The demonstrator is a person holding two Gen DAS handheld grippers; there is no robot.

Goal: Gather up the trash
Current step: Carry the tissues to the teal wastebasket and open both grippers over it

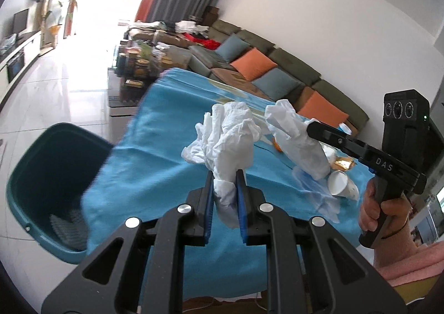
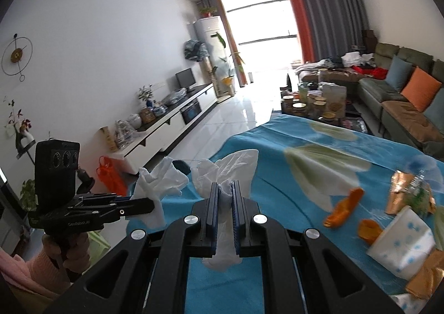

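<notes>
Bin (image 1: 41, 164) beside table, grey wad inside.

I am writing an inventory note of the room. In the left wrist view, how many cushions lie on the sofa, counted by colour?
Blue cushions: 2
Orange cushions: 2
Total: 4
</notes>
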